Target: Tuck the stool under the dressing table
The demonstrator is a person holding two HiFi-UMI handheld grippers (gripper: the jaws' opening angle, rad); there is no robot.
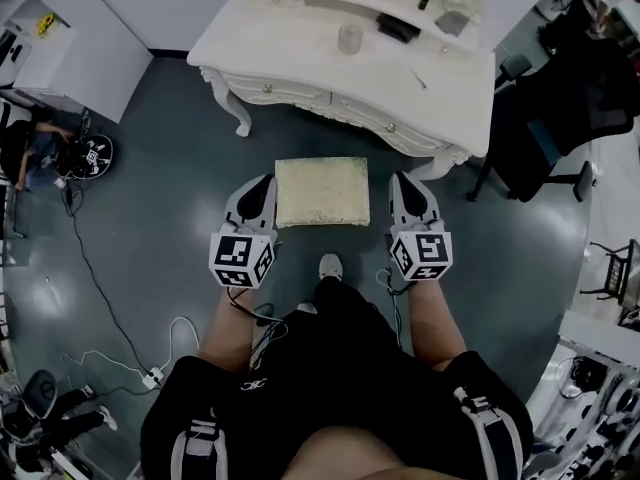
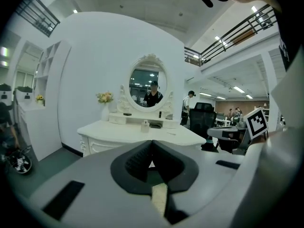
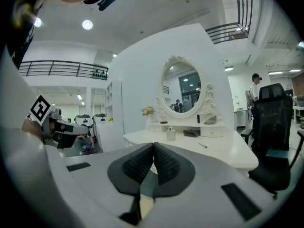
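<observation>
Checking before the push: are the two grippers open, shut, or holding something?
Left gripper: shut, holding nothing.
Right gripper: shut, holding nothing.

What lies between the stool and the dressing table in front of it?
Nothing stands there: in the head view, only a strip of bare dark floor separates the stool from the dressing table.

Stool [image 1: 322,192]: seat of cream cloth, coarse and nubbly, matt. Dressing table [image 1: 290,56]: white painted surface, smooth with a soft sheen, edges carved; its oval mirror [image 2: 148,87] is bright reflective glass. Floor [image 1: 150,208]: dark grey-green, smooth and glossy, with small lamp reflections. Left gripper [image 2: 151,144] and right gripper [image 3: 153,146]: smooth matt grey plastic shells, with black ribbed matt pads [image 3: 138,165]. Office chair [image 1: 560,118]: black, matt
</observation>
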